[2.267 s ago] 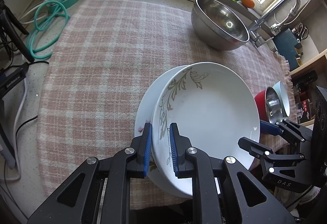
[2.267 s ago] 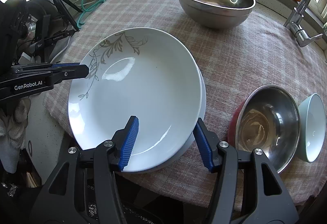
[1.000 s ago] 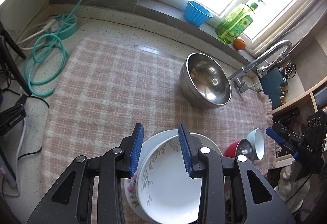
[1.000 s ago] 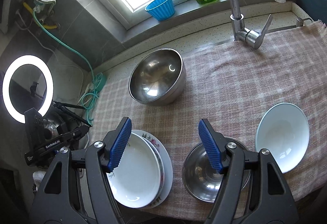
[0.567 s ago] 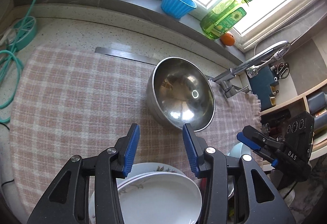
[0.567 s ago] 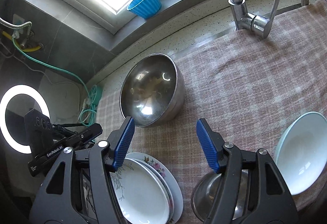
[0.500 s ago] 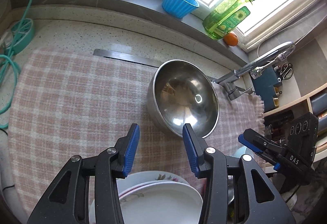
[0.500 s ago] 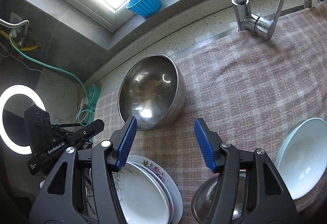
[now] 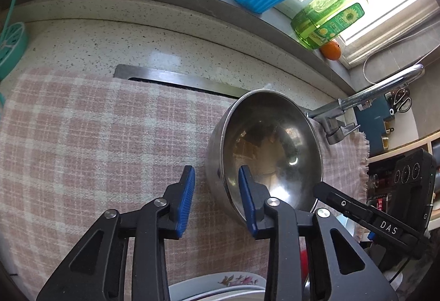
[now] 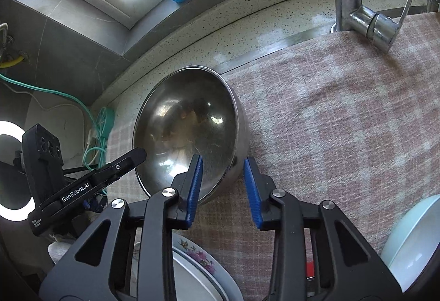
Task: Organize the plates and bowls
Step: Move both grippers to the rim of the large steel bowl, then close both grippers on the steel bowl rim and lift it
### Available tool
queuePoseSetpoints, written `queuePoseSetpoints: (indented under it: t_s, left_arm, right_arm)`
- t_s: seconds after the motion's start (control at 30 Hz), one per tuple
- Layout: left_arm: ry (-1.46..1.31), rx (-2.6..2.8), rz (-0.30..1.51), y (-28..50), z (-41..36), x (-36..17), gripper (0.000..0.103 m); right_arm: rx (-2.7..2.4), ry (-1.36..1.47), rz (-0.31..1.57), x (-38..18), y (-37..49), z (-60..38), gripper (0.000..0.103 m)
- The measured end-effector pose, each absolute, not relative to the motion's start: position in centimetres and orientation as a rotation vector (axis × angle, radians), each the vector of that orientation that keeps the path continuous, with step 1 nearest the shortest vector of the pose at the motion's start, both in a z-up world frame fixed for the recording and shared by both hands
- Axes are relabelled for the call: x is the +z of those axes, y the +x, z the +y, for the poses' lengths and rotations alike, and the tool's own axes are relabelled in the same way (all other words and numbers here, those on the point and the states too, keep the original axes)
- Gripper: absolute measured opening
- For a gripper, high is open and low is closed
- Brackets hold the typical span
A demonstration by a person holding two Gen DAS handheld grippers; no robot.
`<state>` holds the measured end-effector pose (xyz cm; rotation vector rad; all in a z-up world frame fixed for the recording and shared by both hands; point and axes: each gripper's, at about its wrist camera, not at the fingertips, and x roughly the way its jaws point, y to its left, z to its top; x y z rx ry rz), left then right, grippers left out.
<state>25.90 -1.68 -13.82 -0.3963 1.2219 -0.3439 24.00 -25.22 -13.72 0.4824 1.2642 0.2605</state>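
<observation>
Your left gripper (image 9: 216, 198) hangs parted at six o'clock, straddling the near rim of the steel bowl (image 9: 271, 152) on the checked cloth (image 9: 90, 141). Stacked plates (image 9: 220, 290) peek in below. The right gripper (image 9: 365, 217) enters from four o'clock.

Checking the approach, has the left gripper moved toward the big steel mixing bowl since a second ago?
Yes. The left gripper has advanced toward the large stainless steel bowl near the chrome faucet; its open jaws now straddle the bowl's near rim.

Left hand-held gripper (image 9: 216, 198): jaws parted, nothing gripped, angled downward.
Right hand-held gripper (image 10: 223, 188): jaws parted, nothing gripped, angled downward beside the left.
</observation>
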Motion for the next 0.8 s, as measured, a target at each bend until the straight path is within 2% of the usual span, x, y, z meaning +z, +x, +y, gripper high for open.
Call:
queuePoseSetpoints:
  t_s: [0.03,0.2,0.5,0.8]
  left_arm:
    - [-0.395,-0.348,1.227,26.0,-1.8,-14.0,0.019]
    - [-0.394,-0.352,1.23,26.2,-2.0,-14.5,0.016]
    - [-0.377,-0.331,1.202,25.2,-1.4,-13.6,0.016]
    - [-0.417,-0.275,1.145,21.7,2.6,-11.9,0.016]
  right_arm:
    - [0.258,0.47,1.27,-13.9,24.1,-25.0,0.028]
    - [0.241,0.43,1.281,-14.7,24.6,-24.5,0.021]
    - [0.266,0.366,1.277,-13.8,23.8,-23.1,0.02]
    - [0.38,0.321,1.268,-12.0,22.1,-19.3,0.021]
